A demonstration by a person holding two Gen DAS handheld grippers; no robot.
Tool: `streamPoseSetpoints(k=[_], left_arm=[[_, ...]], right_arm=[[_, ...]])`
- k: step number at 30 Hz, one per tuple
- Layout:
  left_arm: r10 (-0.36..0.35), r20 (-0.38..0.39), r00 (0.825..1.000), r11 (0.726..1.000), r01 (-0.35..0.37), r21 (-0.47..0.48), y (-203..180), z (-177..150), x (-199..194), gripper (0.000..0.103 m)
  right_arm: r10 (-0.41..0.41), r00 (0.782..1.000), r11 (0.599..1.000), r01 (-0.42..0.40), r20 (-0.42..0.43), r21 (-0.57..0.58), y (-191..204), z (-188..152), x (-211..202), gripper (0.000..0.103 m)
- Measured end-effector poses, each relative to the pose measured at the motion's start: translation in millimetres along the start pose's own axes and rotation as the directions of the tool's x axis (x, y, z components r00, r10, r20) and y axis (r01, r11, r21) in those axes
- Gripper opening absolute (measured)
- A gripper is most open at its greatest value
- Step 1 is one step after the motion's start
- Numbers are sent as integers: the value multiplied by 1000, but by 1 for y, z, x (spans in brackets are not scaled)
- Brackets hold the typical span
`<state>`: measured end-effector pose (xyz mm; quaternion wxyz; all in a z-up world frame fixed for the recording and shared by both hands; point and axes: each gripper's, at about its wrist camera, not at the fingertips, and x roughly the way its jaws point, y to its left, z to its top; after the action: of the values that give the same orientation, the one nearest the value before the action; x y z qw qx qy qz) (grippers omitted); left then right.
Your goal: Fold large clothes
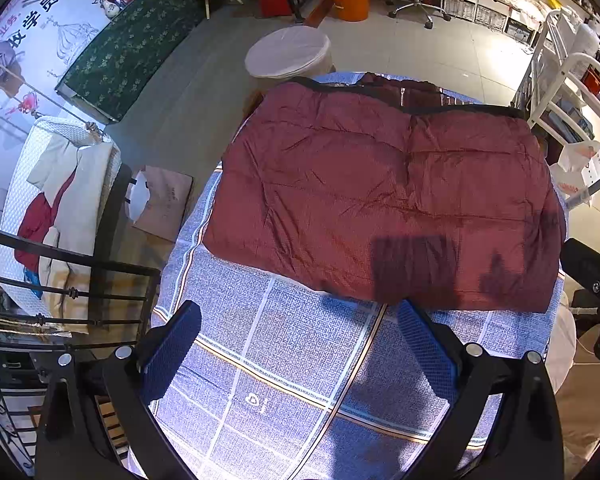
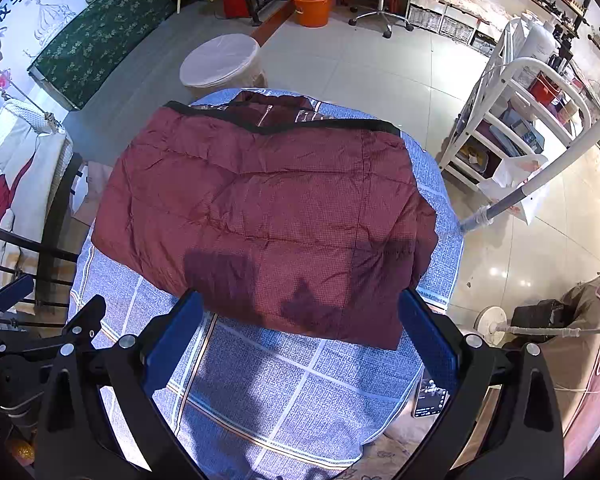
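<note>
Left claw [image 1: 300, 344] spread wide, empty, poised above the checked blue cloth [image 1: 284, 380] just short of the near hem of the maroon padded jacket [image 1: 380, 200]. Right claw [image 2: 300, 328] equally wide, nothing between its blue pads [image 2: 172, 344], near hem showing between the fingertips, right-hand corner of that hem close by the right pad. Jacket itself lying flat and already doubled over across the far half of the round tabletop [image 2: 440, 216], black trim and collar at the far edge, right side drooping slightly past the rim. Likely trouble from here: pinching only the slick top layer, so the lower layers stay behind and the fold opens; catching the blue cloth together with the hem, dragging the cover and shifting the whole bundle; uneven lifts between the two claws, skewing the next fold. Puffy filling likely to spring back and slide off a shallow grip. Overhanging right side prone to pulling the jacket toward the floor [image 2: 380, 64] if tugged that way. Covered stool [image 2: 220, 60] beyond, well clear.
</note>
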<state>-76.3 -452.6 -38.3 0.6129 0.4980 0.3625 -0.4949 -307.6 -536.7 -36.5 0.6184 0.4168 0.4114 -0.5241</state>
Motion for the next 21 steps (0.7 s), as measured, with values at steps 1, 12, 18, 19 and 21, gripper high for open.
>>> streamPoseSetpoints(k=[1, 12, 18, 19, 21], left_arm=[[0, 0, 1000, 1000, 0, 0, -1, -1, 0, 97], [15, 1, 1000, 1000, -15, 10, -5, -2, -1, 97], [15, 2, 1000, 1000, -15, 10, -5, -1, -1, 97], [15, 2, 1000, 1000, -15, 11, -5, -2, -1, 97], [17, 1, 1000, 1000, -17, 11, -5, -1, -1, 97]], right_arm=[[1, 1000, 1000, -2, -1, -1, 0, 0, 0, 96], [0, 1000, 1000, 1, 2, -7, 0, -1, 0, 96], [0, 1000, 1000, 0, 0, -6, -1, 0, -1, 96], [0, 1000, 1000, 0, -1, -6, 0, 0, -1, 96], [-1, 1000, 1000, 1, 0, -8, 0, 0, -1, 96]])
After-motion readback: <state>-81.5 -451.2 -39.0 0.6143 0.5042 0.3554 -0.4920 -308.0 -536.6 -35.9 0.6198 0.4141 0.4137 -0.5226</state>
